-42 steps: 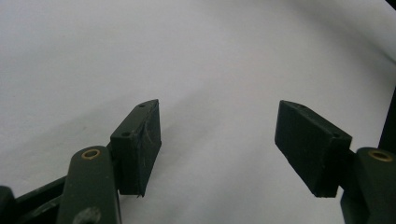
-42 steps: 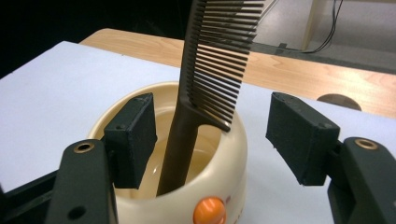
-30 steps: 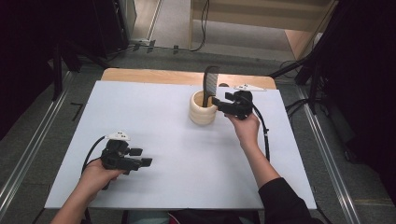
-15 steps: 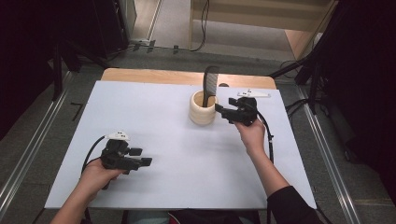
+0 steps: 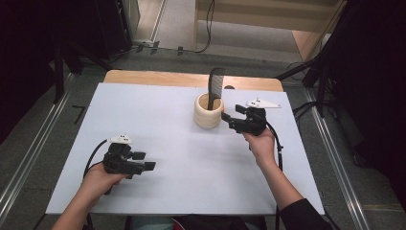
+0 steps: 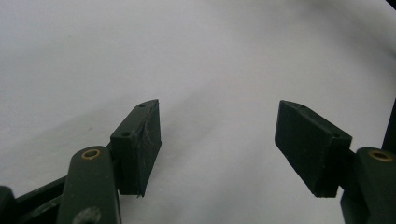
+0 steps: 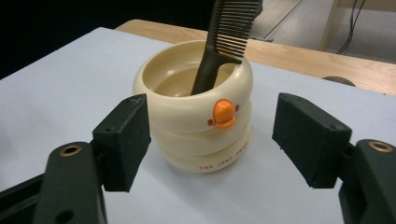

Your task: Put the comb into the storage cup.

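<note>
Cup: cream ribbed plastic cup [image 5: 208, 111] holding upright black comb [image 5: 216, 86], near table's [image 5: 158, 115] far edge.
Right gripper [image 5: 231, 120]: jaws wide, empty, just beside cup, seemingly apart.
Left gripper [image 5: 143, 161]: jaws wide, empty, over bare white tabletop.

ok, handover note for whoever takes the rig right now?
Left gripper: open, nothing between its fingers, low over the white table at the near left.
Right gripper: open, holding nothing, beside the cream cup, fingers apart from it.
Black comb: stands handle-down in the cup, leaning on its rim.
Done: comb is in the cup.
Left: likely nothing more with the comb; the cup itself is not gripped.
</note>
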Demonstrator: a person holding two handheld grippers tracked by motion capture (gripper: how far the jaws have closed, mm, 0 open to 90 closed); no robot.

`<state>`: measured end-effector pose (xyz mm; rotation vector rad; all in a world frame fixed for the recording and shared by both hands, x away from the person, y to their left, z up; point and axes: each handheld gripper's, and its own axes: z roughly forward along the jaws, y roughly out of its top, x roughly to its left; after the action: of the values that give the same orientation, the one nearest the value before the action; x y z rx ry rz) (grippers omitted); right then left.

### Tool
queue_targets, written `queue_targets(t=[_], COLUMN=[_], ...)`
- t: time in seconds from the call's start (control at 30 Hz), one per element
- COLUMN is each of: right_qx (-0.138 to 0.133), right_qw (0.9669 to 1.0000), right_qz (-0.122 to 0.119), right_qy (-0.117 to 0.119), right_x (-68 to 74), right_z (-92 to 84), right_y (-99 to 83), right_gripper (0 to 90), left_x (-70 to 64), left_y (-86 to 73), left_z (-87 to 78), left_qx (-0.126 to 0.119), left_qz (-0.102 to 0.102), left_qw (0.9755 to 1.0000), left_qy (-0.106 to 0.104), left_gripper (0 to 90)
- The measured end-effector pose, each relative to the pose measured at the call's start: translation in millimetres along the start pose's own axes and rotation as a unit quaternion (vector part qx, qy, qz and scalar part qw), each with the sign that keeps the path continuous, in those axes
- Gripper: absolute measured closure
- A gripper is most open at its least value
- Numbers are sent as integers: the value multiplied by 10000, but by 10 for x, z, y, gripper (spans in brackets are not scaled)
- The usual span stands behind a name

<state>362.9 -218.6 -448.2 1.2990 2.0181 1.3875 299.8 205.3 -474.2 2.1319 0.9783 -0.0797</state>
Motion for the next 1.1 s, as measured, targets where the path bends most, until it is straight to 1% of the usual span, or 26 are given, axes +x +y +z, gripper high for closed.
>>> queue_targets(t=[0.1, 0.17, 0.2, 0.27, 0.4, 0.5, 0.63, 0.93, 1.1], right_qx=[-32, -33, -16, 5, 27, -81, -129, -115, -99], right_qw=[10000, 10000, 10000, 9999, 9999, 9998, 9996, 9993, 9992], right_qz=[12, 9, -49, -82, -102, -101, -100, -214, -215], right_qy=[77, 83, 57, 72, 109, 162, 224, 277, 316], right_x=[17, 34, 40, 51, 63, 76, 92, 147, 176], right_z=[-23, -31, -35, -45, -84, -137, -200, -294, -339], right_y=[-39, -69, -86, -113, -152, -187, -236, -350, -404], right_gripper=[234, 225, 222, 218, 217, 217, 217, 217, 217], left_x=[-1, 0, 1, 3, 11, 13, 11, 10, 8], left_y=[1, 3, 3, 3, 4, 6, 8, 12, 13], left_z=[-1, -2, -2, 0, -2, -5, -6, -2, -5], left_qx=[6, -5, -4, 1, -13, 7, -12, -27, -32], left_qz=[30, 26, 25, 18, 20, 20, 20, 26, 25], left_qw=[10000, 10000, 10000, 10000, 10000, 10000, 10000, 10000, 10000], left_qy=[21, 4, 6, 2, -17, 5, -6, -31, -21], left_gripper=[322, 322, 322, 322, 322, 322, 322, 322, 322])
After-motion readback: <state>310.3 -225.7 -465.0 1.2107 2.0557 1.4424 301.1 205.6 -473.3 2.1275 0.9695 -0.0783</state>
